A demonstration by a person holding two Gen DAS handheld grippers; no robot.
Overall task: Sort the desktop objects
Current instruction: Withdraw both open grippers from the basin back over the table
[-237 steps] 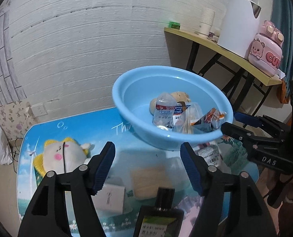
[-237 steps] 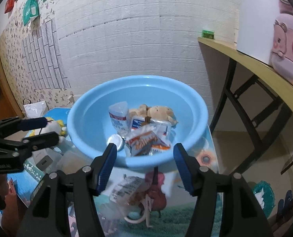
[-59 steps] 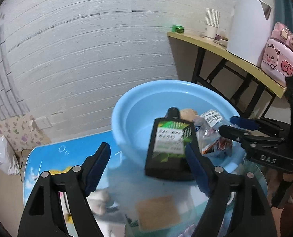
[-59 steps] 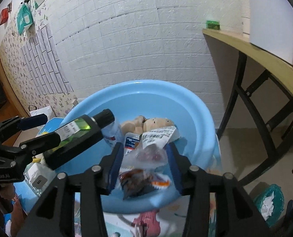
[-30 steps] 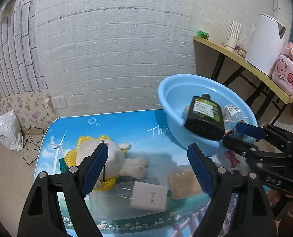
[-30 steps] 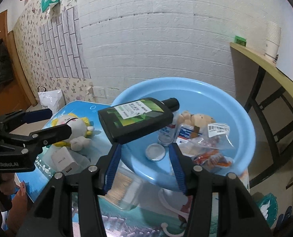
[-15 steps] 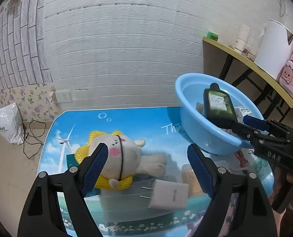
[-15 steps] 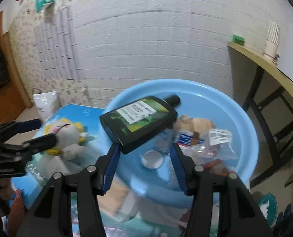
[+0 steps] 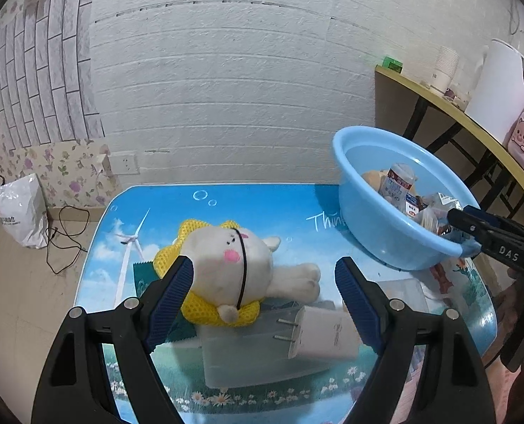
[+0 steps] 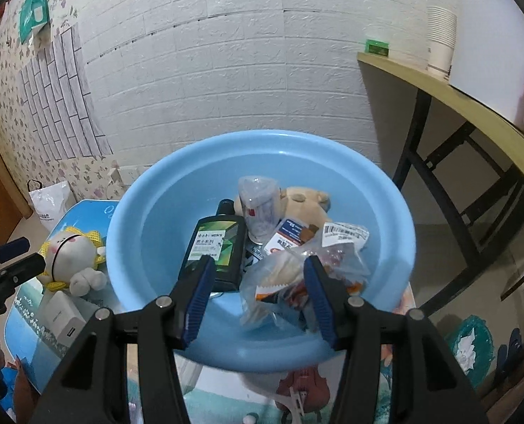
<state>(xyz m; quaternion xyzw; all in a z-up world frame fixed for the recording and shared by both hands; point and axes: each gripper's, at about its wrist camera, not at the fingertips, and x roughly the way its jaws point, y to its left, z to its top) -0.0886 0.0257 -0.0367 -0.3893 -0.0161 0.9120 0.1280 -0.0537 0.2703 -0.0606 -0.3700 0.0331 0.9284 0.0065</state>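
The plush toy (image 9: 226, 268) lies on the table (image 9: 226, 205) dead ahead of the left gripper (image 9: 263, 279), body running left-right; jaws wide, empty. The right gripper (image 10: 258, 288), open and empty, hovers over the blue basin (image 10: 149, 219).

The basin (image 10: 149, 219) is smooth, glossy plastic. The toy (image 9: 226, 265) is soft plush with a knitted collar. The wall (image 9: 226, 88) looks rough and matt.
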